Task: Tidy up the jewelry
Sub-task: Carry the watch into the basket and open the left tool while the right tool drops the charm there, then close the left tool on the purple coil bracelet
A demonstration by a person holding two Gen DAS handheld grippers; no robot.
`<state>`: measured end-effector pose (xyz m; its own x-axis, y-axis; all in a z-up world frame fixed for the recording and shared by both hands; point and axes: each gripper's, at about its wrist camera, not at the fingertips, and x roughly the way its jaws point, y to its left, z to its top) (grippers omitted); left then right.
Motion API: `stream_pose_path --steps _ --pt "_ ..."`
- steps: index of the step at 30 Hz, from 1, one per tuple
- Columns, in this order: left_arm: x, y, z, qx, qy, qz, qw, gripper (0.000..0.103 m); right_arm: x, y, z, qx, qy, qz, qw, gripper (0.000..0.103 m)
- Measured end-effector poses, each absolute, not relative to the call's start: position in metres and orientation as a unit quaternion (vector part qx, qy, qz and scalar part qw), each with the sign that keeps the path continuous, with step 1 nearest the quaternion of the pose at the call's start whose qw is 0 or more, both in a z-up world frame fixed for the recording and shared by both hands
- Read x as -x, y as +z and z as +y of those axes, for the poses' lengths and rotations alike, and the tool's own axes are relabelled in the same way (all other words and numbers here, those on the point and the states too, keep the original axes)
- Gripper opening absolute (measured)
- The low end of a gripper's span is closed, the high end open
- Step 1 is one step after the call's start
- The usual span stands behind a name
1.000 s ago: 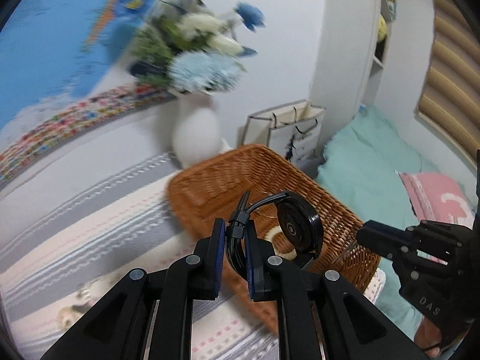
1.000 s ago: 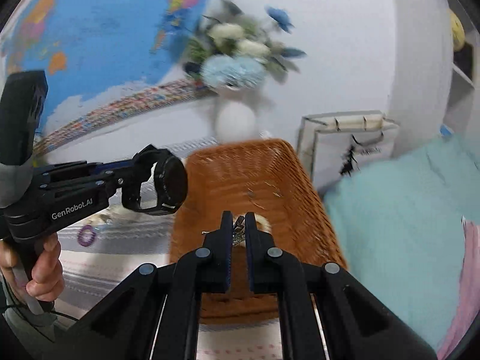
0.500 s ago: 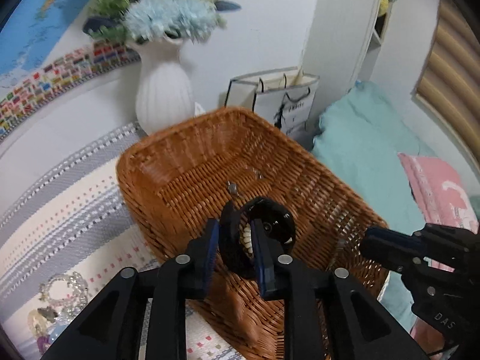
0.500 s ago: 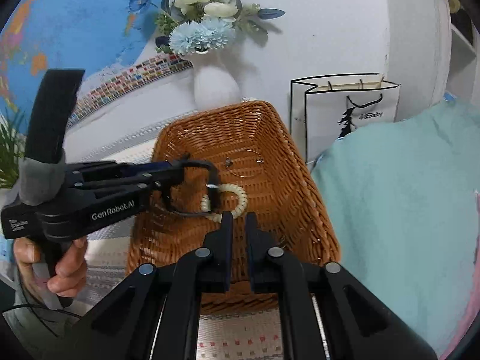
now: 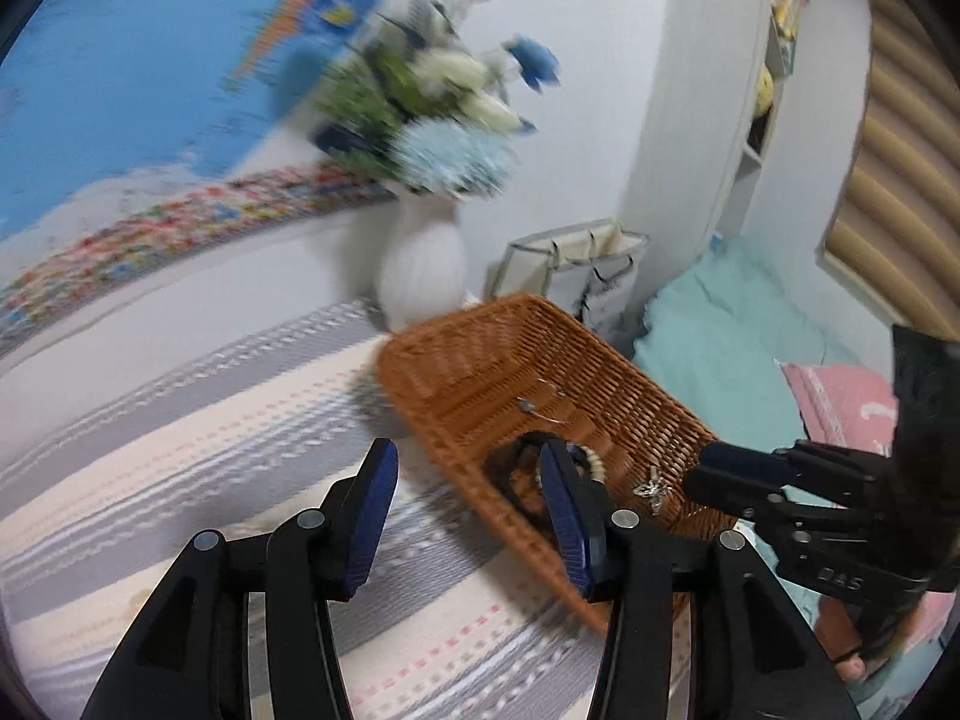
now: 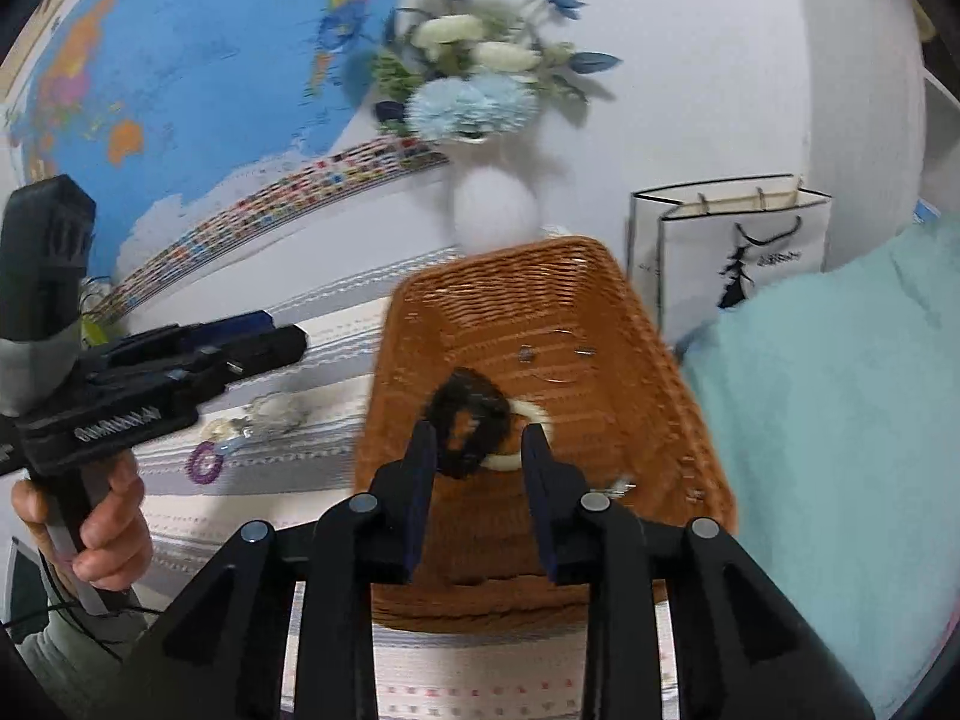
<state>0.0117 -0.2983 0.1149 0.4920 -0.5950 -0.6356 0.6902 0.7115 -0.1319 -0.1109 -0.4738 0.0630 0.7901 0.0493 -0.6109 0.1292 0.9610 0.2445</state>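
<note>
both the left gripper and right gripper have jaws opening on nothing, while the light, floppy black watch lies across a cream bead bracelet mid-floor in the woven brown basket at the bench's right edge, best pinched by its strap.

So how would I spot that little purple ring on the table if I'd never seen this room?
Start at the brown wicker basket on the striped tablecloth. Look left of it, outside the rim, to a small cluster of jewelry lying on the cloth. The purple coiled ring is at its near left end, the only purple piece, beside paler, clear-looking beads.
</note>
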Motion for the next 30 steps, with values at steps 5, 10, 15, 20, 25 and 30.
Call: stream_pose_path --steps 5,10,15,20,25,30 --pt "-0.013 0.141 -0.223 -0.034 -0.334 0.316 0.887 0.05 0.1 0.072 -0.436 -0.114 0.01 0.323 0.94 0.032" --pt "-0.022 0.148 -0.13 0.011 -0.262 0.31 0.914 0.05 0.084 0.079 -0.392 -0.095 0.052 0.326 0.939 0.032" --pt "-0.032 0.128 -0.073 0.029 -0.2 0.332 0.922 0.05 0.068 0.08 -0.343 -0.065 0.083 0.334 0.937 0.032" --pt "-0.043 0.075 -0.054 0.021 -0.195 0.391 0.899 0.05 0.047 0.074 -0.302 -0.051 0.106 0.35 0.929 0.032" --pt "-0.056 0.025 -0.061 0.024 -0.216 0.449 0.867 0.05 0.022 0.057 -0.285 -0.059 0.117 0.379 0.916 0.032" --pt "-0.069 -0.004 -0.068 0.037 -0.22 0.483 0.847 0.05 0.003 0.043 -0.284 -0.072 0.117 0.401 0.906 0.032"
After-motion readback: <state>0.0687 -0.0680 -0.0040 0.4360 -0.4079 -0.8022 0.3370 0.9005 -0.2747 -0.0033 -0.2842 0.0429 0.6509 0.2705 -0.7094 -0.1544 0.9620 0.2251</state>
